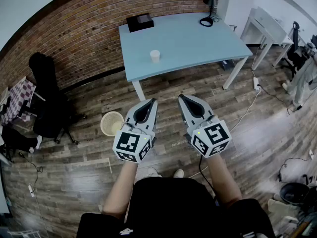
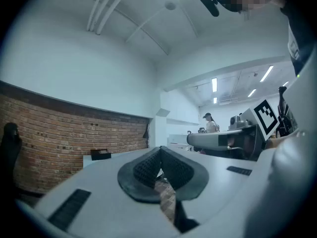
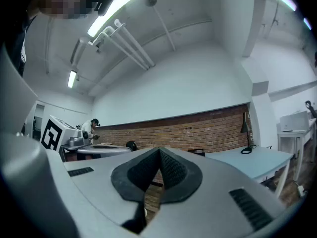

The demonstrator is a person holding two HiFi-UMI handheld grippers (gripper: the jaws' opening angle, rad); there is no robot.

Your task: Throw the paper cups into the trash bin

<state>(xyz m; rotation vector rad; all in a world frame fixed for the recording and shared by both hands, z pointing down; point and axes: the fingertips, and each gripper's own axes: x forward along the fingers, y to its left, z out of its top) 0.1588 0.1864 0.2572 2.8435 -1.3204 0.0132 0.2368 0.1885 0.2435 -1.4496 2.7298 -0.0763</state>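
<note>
We hold our left claw [image 1: 152, 102] and right claw [image 1: 181, 98] closed, gripping nothing. The paper cup [image 1: 155, 56] stands on the far surface [image 1: 198, 38]. The trash bin [image 1: 112, 123] sits on the floor [image 1: 74, 162], just left of the left claw.

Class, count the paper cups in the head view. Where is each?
1. A white paper cup stands upright on the light-blue table, towards its front edge. Others may be hidden.

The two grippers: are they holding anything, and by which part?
Nothing is held. The left gripper and right gripper are both shut and empty; the paper cup stands alone on the table.
</note>
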